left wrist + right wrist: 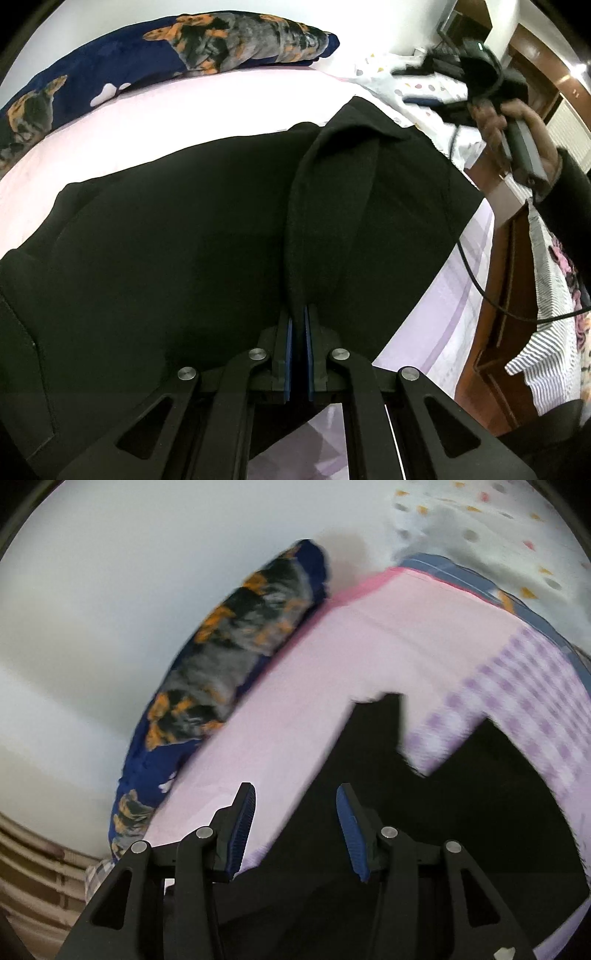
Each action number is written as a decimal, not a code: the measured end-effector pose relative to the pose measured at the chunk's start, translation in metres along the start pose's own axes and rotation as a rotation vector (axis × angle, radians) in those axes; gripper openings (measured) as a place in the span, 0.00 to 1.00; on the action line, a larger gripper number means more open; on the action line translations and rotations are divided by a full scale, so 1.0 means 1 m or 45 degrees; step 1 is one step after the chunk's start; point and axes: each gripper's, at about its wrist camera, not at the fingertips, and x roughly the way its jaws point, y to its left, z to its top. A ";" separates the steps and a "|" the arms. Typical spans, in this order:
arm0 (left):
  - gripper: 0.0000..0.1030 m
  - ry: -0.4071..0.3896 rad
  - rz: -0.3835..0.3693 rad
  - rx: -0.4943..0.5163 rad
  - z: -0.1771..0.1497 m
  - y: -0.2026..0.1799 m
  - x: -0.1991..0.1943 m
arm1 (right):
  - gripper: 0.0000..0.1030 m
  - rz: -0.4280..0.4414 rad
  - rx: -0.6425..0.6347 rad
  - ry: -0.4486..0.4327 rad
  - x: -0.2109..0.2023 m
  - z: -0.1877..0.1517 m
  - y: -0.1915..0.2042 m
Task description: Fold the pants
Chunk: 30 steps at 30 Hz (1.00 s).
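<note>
Well, my left gripper (298,325) is clamped on a ridge of the black pants (184,240) spread on the bed (221,107) — my right gripper (295,827) hangs open, empty — folding looks barely begun.

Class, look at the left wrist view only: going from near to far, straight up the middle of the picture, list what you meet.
left gripper, shut on a raised fold → black pants spread flat → pink bedsheet → dog-print pillow → white wall.
</note>
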 end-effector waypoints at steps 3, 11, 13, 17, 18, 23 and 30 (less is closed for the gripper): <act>0.06 -0.003 -0.024 -0.019 0.000 0.004 0.000 | 0.43 -0.009 0.139 0.032 0.001 -0.010 -0.032; 0.06 -0.007 -0.052 -0.033 0.000 0.009 0.001 | 0.42 -0.046 0.271 0.048 0.015 -0.024 -0.059; 0.06 -0.008 -0.055 -0.035 0.000 0.010 0.001 | 0.41 -0.058 0.282 0.020 0.018 -0.020 -0.058; 0.06 -0.008 -0.043 -0.025 0.000 0.008 0.001 | 0.17 -0.101 0.296 -0.002 0.028 -0.010 -0.058; 0.06 -0.007 -0.041 -0.024 0.000 0.008 0.001 | 0.12 -0.092 0.311 0.005 0.032 -0.008 -0.061; 0.06 -0.006 -0.042 -0.033 -0.001 0.007 0.000 | 0.05 -0.092 0.256 -0.020 0.025 -0.003 -0.055; 0.06 0.000 0.048 0.054 0.002 -0.004 -0.001 | 0.03 -0.087 0.179 -0.177 -0.045 -0.001 -0.038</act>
